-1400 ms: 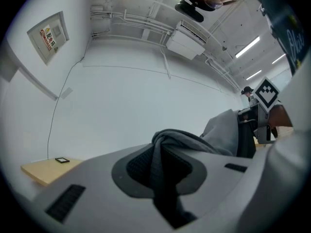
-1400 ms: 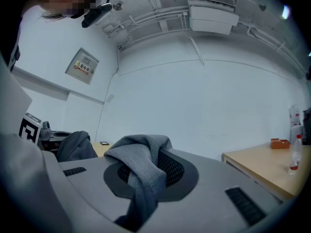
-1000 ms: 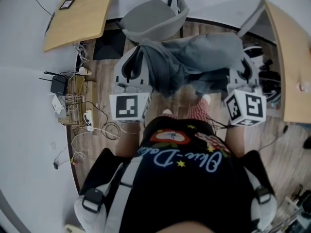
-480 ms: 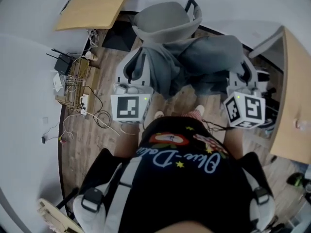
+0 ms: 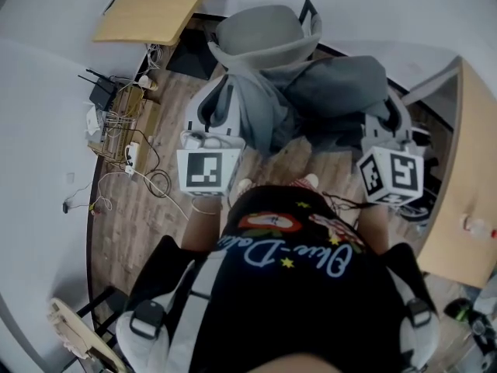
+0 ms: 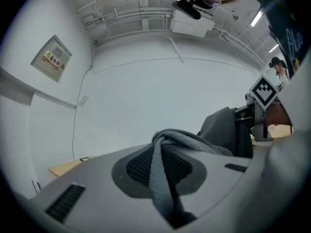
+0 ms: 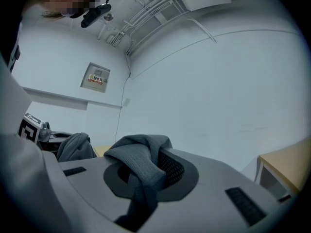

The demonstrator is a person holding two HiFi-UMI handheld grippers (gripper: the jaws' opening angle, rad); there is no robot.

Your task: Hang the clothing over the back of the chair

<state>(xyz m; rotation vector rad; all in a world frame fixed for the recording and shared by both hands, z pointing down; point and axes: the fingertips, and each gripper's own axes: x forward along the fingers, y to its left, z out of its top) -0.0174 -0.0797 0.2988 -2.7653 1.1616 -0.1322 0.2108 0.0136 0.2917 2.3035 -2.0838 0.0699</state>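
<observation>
A grey garment [image 5: 311, 103] hangs stretched between my two grippers in the head view, sagging in the middle. My left gripper [image 5: 220, 103] is shut on its left edge; a fold of grey cloth [image 6: 163, 178] is pinched between the jaws. My right gripper [image 5: 386, 116] is shut on the right edge, where bunched cloth [image 7: 141, 166] fills the jaws. The grey chair [image 5: 260, 37] stands just beyond the garment, its shell touching or overlapped by the cloth's far edge. Both grippers point level toward a white wall.
A wooden desk [image 5: 155, 6] stands at the far left, another desk [image 5: 458, 200] at the right. A router and tangled cables [image 5: 116, 130] lie on the wood floor at the left. The person's feet [image 5: 311, 181] are below the garment.
Both grippers have carried the garment toward the chair while the view swung round: the left desk and cables slid up and left, and the chair now meets the cloth's far edge.
</observation>
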